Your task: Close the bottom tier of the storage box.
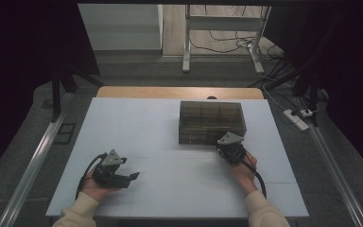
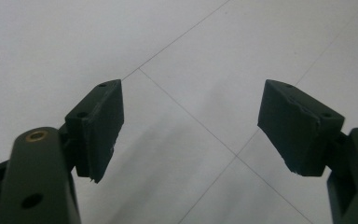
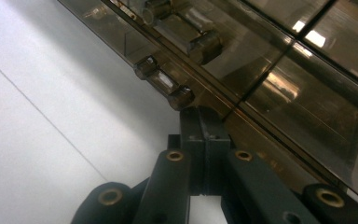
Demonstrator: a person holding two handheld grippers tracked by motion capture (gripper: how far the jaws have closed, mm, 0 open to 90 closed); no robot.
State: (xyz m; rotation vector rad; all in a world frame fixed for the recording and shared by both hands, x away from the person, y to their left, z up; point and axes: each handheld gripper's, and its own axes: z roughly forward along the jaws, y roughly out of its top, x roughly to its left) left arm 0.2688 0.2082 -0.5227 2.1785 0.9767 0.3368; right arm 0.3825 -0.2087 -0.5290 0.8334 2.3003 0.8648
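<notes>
Two grippers, one box on the white surface (image 1: 137, 118). Right gripper (image 3: 204, 122) has its fingers pressed fully together with nothing between them, tips touching the near bottom edge of the smoky clear box (image 1: 211, 122), right by a latch (image 3: 164, 82). Left gripper (image 1: 133, 176) sits well off to the left, fingers (image 2: 100, 126) spread wide, holding nothing.

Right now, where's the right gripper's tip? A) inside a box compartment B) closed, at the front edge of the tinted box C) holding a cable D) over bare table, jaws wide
B: the right gripper has its jaws pressed together, tips at the front edge of the tinted box, beside its latch.
</notes>
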